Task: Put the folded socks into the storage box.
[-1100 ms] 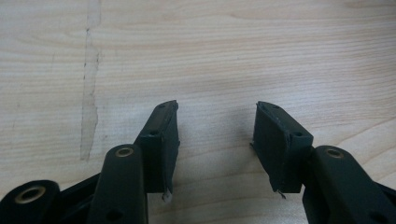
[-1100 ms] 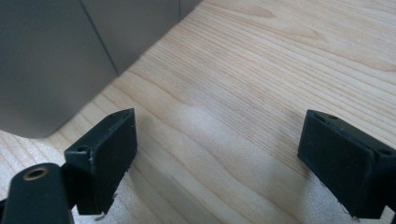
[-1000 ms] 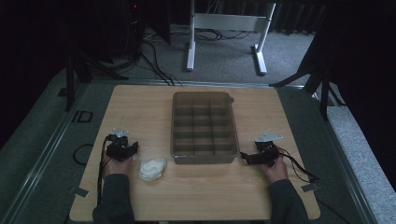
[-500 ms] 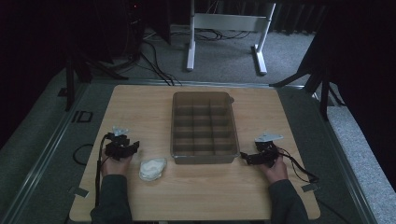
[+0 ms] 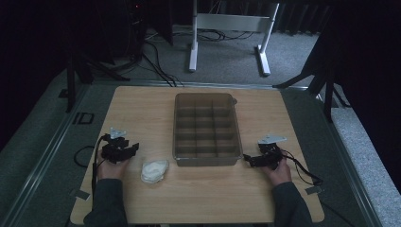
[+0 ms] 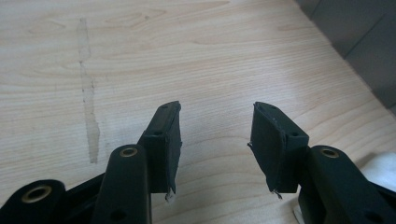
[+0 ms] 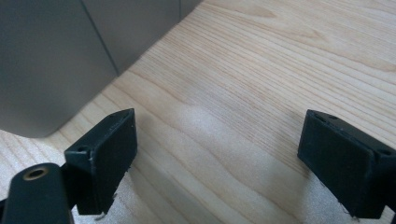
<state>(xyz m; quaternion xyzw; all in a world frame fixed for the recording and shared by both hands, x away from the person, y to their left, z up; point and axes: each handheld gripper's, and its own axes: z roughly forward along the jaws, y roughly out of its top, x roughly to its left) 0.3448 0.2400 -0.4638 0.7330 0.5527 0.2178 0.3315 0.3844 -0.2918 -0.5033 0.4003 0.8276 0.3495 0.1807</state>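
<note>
Grippers parked either side of the organizer tray

Left gripper [image 5: 133,148] rests on the wooden table [image 5: 198,198] with jaws partly apart, nothing between them, white crumpled wad [image 5: 154,170] just beside it. Right gripper [image 5: 248,159] sits near the grey compartment tray [image 5: 204,161]'s front corner, jaws spread wide, holding nothing.

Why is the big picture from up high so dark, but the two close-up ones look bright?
High view: dim all over, the room behind almost black, the table dull and the divided tray murky. Left tool view: bright wood, sharp grain. Right tool view: bright too, with soft shadows under the open jaws.
</note>
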